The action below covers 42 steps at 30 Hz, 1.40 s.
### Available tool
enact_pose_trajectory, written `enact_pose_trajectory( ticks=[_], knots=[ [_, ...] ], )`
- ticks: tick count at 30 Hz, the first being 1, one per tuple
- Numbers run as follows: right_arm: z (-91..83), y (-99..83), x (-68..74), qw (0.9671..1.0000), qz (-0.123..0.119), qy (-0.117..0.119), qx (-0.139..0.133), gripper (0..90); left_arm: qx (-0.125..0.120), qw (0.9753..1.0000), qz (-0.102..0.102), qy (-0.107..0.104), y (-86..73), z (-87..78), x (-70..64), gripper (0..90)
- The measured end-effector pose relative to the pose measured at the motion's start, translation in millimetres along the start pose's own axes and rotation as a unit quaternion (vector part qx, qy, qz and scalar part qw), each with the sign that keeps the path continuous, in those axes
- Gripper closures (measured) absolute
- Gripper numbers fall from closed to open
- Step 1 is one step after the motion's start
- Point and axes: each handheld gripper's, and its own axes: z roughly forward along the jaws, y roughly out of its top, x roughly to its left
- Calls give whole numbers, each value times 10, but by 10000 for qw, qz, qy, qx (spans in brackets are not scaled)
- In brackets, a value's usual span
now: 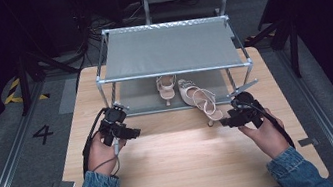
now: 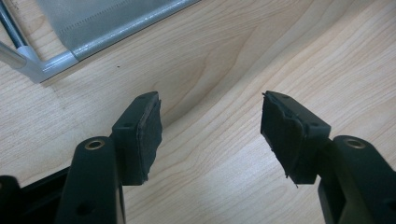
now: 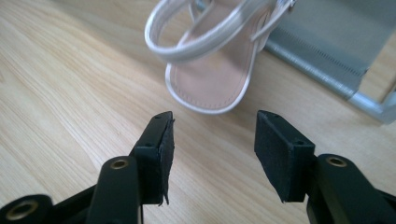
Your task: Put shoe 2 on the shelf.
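Right tongs [image 1: 223,123] near sandal [image 1: 199,99].

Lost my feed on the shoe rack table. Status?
Left gripper open over bare table. Right gripper open, just short of the sandal's heel end. Second sandal on the rack's lower shelf. Nothing in between.

In your right gripper view, the sandal [image 3: 212,70] runs off the top edge of the frame, so its front part is cut off. In the high view, the rack's top shelf [image 1: 170,50] hides the front of the second sandal [image 1: 166,88]. Both your sleeves leave the bottom edge.
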Motion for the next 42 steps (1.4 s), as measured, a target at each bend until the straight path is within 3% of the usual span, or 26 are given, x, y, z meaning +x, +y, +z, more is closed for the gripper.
enact_pose_trajectory(
  ticks=[10,16,22,28,31,35,42],
  knots=[
    [331,-55,39,9998,-143,-78,116,490,24,10000,17,-13,-4,5,13,387],
    [511,-44,42,9998,-150,-22,-103,574,54,10000,16,-7,-15,7,15,388],
    [692,-43,42,9994,-203,-168,-226,660,42,10000,-19,35,-61,0,17,388],
    [650,57,113,9978,-313,-164,-559,771,15,9999,-136,71,-135,-42,55,390],
    [646,142,106,9982,-192,-16,-567,780,33,9998,-157,97,-162,-49,65,392],
    [674,202,116,9983,-128,-118,-558,783,25,9997,-214,104,-185,-61,85,392],
    [763,348,72,9974,307,-148,-639,787,33,9998,-183,90,-175,-58,87,392]
  ],
)
